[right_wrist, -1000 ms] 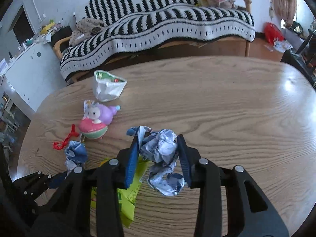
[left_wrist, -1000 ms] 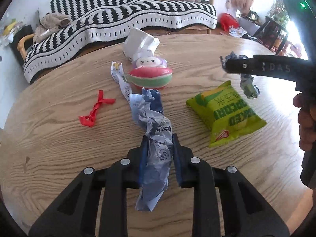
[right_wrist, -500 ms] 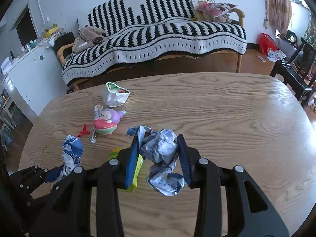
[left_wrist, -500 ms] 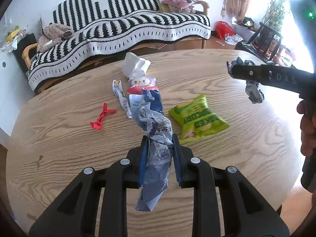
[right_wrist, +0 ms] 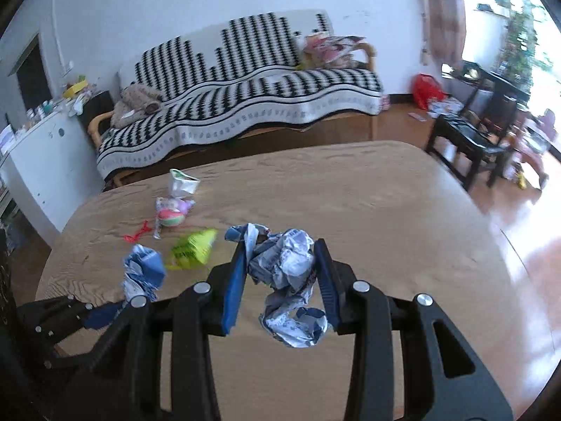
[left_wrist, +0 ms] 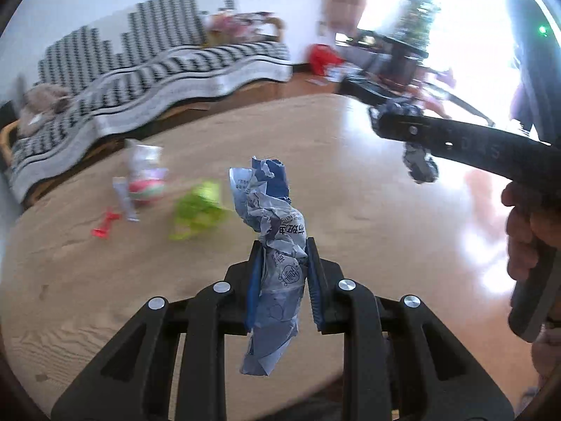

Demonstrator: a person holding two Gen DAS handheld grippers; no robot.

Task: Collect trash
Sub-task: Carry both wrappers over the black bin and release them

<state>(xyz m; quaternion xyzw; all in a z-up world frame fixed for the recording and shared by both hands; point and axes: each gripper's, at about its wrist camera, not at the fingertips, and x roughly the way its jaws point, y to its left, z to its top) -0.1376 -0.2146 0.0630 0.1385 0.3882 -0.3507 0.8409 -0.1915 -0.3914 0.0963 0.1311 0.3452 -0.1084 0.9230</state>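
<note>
My left gripper (left_wrist: 283, 245) is shut on a long crumpled blue-and-white wrapper (left_wrist: 277, 231), held above the wooden table (left_wrist: 350, 193). My right gripper (right_wrist: 280, 245) is shut on a crumpled blue-and-white paper wad (right_wrist: 285, 270), also held in the air. In the left wrist view the right gripper (left_wrist: 382, 122) shows at the upper right with its paper wad (left_wrist: 419, 165) hanging from it and a hand (left_wrist: 526, 231) on the handle. In the right wrist view the left gripper's wrapper (right_wrist: 142, 273) shows at the lower left. On the table lie a green snack bag (right_wrist: 193, 252), a red ribbon (right_wrist: 136, 234) and a white bag (right_wrist: 182, 184).
A pink-and-purple toy (right_wrist: 171, 212) sits by a thin wrapper strip (right_wrist: 156, 228). A sofa under a black-and-white striped throw (right_wrist: 252, 101) stands behind the table. A dark chair (right_wrist: 470, 144) stands at the right, a white cabinet (right_wrist: 35, 161) at the left.
Both grippers have risen and drawn back from the table's left side with their wrappers still held. The table items now look smaller and farther off, and the view has swung right.
</note>
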